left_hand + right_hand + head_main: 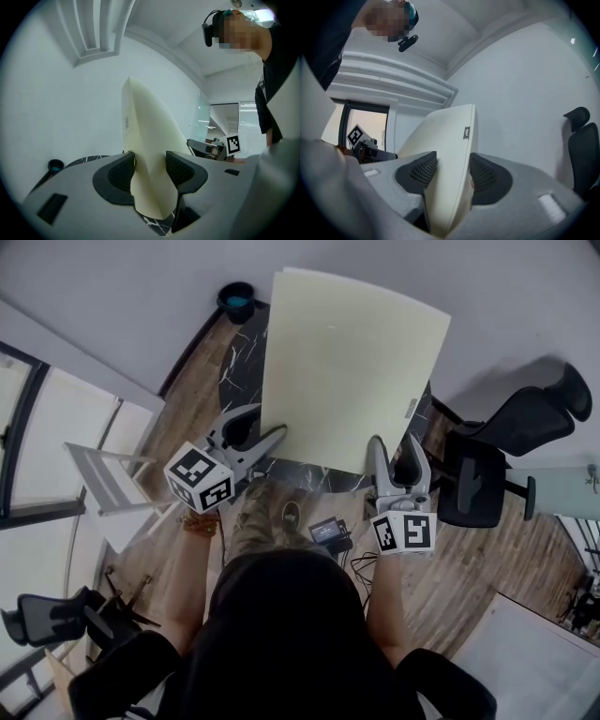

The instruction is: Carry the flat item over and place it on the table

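I have the panel [352, 362] by its near edge. My left gripper [270, 442] is clamped on the lower left corner and my right gripper [396, 454] on the lower right. In each gripper view the sheet stands edge-on between the pads, which press on both its faces. It runs away from me toward the top of the frame, filling the centre. The dark table [239, 362] shows along its left side and under the near edge, so I judge it sits directly below. Both grippers are equally near, and lowering looks like the next move.
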`<state>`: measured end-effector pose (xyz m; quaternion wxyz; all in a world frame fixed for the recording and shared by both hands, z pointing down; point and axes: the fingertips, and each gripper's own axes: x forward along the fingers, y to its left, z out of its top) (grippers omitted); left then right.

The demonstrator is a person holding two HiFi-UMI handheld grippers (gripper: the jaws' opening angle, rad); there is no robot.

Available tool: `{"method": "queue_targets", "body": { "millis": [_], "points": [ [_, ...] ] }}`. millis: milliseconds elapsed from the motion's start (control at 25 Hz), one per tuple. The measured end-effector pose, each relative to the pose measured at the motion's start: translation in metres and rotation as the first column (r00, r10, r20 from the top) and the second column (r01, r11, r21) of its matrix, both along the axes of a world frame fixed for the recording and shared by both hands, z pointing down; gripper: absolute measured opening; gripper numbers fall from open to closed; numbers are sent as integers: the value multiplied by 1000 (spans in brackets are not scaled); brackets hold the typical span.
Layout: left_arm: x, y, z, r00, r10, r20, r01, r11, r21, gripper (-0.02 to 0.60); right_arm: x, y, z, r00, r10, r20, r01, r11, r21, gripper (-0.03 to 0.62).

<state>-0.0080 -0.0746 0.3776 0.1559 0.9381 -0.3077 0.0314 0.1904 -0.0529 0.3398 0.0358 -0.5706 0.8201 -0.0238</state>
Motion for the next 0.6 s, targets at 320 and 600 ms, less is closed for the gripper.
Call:
{"method": "queue_targets", "body": {
  "millis": [320, 600],
  "points": [
    [-6, 2, 13, 1000, 2, 10, -1, 1000, -26, 209, -6, 0, 16, 1000, -9, 6, 9, 999, -45, 219],
    [-15, -1, 29, 1000, 4, 13, -3, 998, -58, 210, -14, -1, 31, 1000, -10, 4, 10, 997, -78, 218]
  ]
}}
